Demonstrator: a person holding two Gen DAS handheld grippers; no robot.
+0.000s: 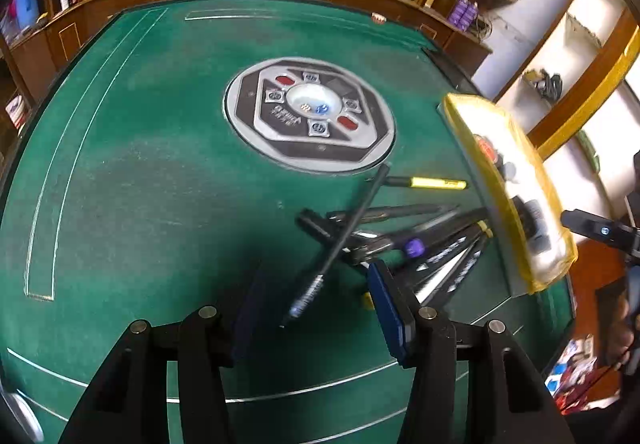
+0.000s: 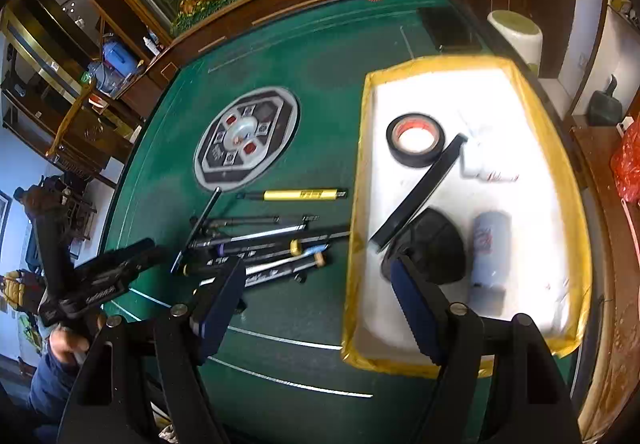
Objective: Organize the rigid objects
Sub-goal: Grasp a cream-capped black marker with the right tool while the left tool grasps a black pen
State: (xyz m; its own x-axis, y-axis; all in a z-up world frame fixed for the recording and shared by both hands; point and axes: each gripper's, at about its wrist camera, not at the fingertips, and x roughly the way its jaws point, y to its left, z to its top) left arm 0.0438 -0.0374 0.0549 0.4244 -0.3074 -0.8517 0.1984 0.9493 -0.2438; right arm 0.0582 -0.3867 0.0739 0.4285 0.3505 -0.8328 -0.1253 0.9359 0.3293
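a: left gripper (image 1: pixel 320 308) has its fingers apart, nothing clamped, the thin black pen (image 1: pixel 340 244) lying loose between them across the pen pile (image 2: pixel 256 244) on the green table (image 1: pixel 140 164).

b: risk?

a: probably closing on that crossed pen would drag its neighbours.

b: and rightward?

a: right gripper (image 2: pixel 320 304) gapes empty over the edge of the yellow-rimmed tray (image 2: pixel 356 204), which holds the tape roll (image 2: pixel 416 140); it could bump the rim.

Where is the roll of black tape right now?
Right wrist view: the roll of black tape lies flat in the yellow-rimmed tray, far end, beside the long black bar.
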